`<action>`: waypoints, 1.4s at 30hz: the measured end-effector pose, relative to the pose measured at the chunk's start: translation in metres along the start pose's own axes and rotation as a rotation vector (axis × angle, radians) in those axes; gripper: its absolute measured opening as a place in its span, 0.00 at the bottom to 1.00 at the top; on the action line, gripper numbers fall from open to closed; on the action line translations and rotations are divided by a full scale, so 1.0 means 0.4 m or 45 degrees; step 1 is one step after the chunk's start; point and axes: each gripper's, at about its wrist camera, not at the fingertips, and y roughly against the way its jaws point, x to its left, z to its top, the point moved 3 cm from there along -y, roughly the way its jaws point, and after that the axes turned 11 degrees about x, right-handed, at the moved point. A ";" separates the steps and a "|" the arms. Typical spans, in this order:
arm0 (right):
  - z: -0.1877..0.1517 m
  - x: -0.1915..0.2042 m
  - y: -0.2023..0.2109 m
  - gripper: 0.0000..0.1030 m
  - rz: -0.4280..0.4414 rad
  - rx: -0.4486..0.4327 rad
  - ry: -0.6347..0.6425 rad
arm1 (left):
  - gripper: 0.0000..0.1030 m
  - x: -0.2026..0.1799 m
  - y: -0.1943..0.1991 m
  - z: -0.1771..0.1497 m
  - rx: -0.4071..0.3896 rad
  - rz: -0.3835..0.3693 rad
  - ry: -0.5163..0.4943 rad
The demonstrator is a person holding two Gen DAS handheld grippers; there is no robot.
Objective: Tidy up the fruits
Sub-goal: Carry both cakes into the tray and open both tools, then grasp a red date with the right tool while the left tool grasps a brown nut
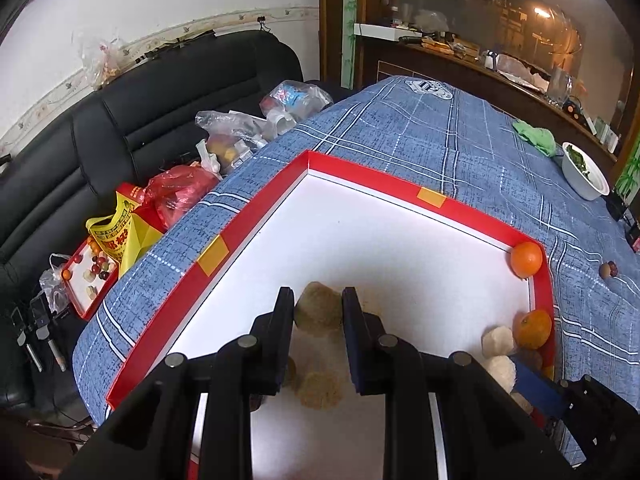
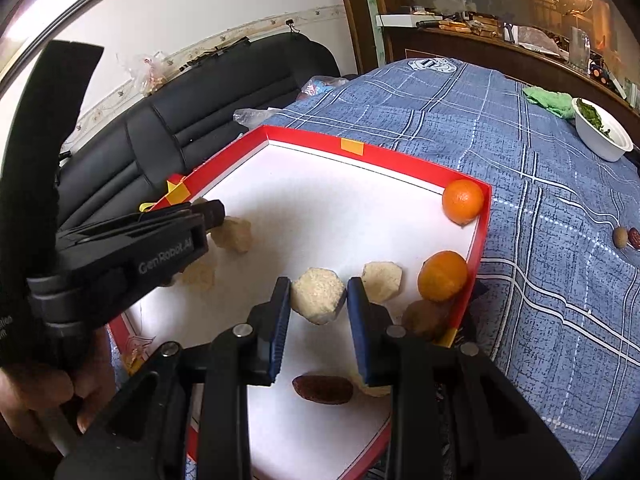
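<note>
My right gripper sits low over the red tray, and a pale, rough-surfaced lump lies squarely between its blue-padded fingers. They bracket it closely, but a sliver of white shows on each side, so I can't tell whether they have bitten yet. The lump is roughly as wide as it is long, so no axis matters much; it lies straight ahead, centred.

Nearest me in that view, a dark date-like fruit rests on the tray floor under the fingers, and another pale piece beside it is mostly hidden by the right finger.

My left gripper is in the same attitude over a browner lump, fingers close on both flanks; contact is again unclear. A second brown lump lies below it.

Further out, a second pale lump sits just beside my right gripper's target, then a brownish fruit half cut off by the tray wall, touching the near orange. The far orange rests in the tray's corner. Beyond, on the blue checked cloth of the worktop, two small nuts lie well apart from everything.
</note>
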 end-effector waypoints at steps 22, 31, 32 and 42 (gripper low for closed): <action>-0.020 -0.059 0.100 0.54 -0.018 -0.105 -0.061 | 0.74 -0.048 0.059 0.004 -0.067 0.015 -0.009; -0.081 -0.412 0.232 0.54 -0.222 -0.203 -0.420 | 0.74 -0.243 0.074 -0.006 -0.080 -0.119 -0.170; -0.086 -0.462 0.241 0.54 -0.254 -0.204 -0.465 | 0.74 -0.278 0.075 -0.005 -0.078 -0.137 -0.203; -0.011 -0.772 0.193 0.39 -0.381 -0.117 -0.598 | 0.74 -0.543 0.073 0.008 -0.101 -0.232 -0.421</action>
